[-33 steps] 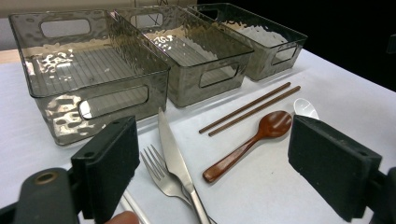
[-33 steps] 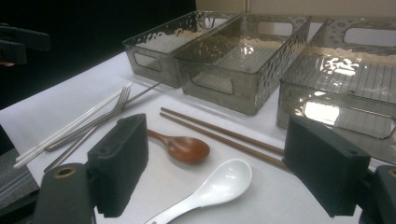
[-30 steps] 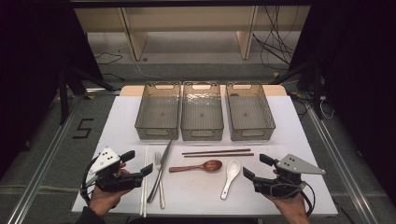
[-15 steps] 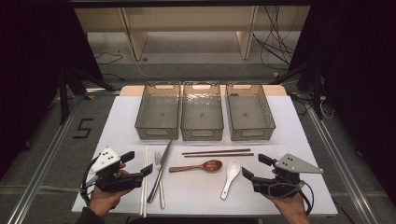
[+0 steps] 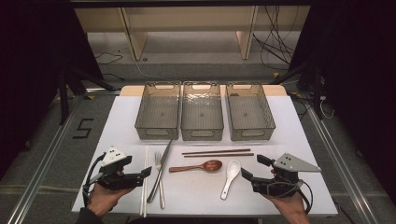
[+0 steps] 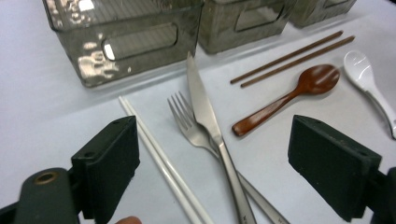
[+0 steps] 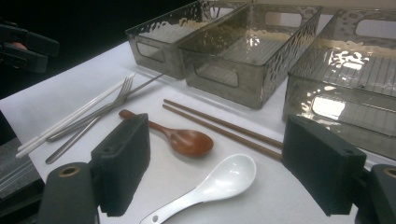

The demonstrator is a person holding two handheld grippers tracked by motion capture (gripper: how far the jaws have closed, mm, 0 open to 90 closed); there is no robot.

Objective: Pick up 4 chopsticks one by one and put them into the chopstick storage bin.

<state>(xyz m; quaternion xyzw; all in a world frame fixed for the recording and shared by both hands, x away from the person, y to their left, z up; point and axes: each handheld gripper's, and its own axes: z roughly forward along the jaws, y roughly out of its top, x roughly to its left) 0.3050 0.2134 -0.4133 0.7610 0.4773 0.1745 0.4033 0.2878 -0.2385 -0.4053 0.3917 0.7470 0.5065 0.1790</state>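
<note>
While I look from the high view, my left gripper [image 5: 145, 171] sits spread beside the white plastic chopsticks [image 5: 144, 186] on the counter [image 5: 299, 140]. Left gripper view: steel knife [image 6: 205, 112] crosses steel fork [image 6: 184, 116]. Right gripper view: my right gripper [image 7: 215, 163] gapes around the white ceramic spoon [image 7: 219, 184].

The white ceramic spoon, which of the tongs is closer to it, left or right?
Right. The right tongs sit open just beside the white ceramic spoon, on its right. The left tongs are across the table, past the fork and knife.
</note>
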